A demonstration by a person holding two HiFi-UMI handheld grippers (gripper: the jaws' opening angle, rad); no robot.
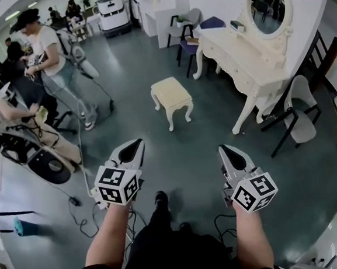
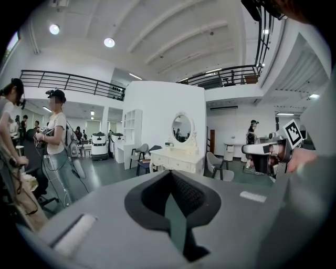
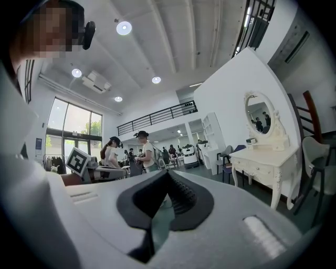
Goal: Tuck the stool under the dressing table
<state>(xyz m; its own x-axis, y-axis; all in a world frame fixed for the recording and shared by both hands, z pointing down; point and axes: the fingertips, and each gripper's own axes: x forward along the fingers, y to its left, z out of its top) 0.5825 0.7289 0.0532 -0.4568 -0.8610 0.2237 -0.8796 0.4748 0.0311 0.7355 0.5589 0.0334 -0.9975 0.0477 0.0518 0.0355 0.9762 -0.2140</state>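
Note:
A cream stool (image 1: 172, 95) with curved legs stands on the grey floor, out in front of the cream dressing table (image 1: 240, 60) with its oval mirror (image 1: 268, 12). My left gripper (image 1: 136, 142) and right gripper (image 1: 226, 149) are held side by side well short of the stool, both shut and holding nothing. In the left gripper view, the shut jaws (image 2: 170, 174) point toward the dressing table (image 2: 176, 160), and the stool is hidden behind them. In the right gripper view, the dressing table (image 3: 265, 164) stands to the right of the shut gripper (image 3: 168, 173).
A grey chair (image 1: 299, 116) stands to the right of the dressing table, and a purple-seated chair (image 1: 190, 45) behind it. Several people (image 1: 46, 53) work at the left. Cables (image 1: 81, 196) trail over the floor near my left gripper. White machines (image 1: 112, 12) stand at the back.

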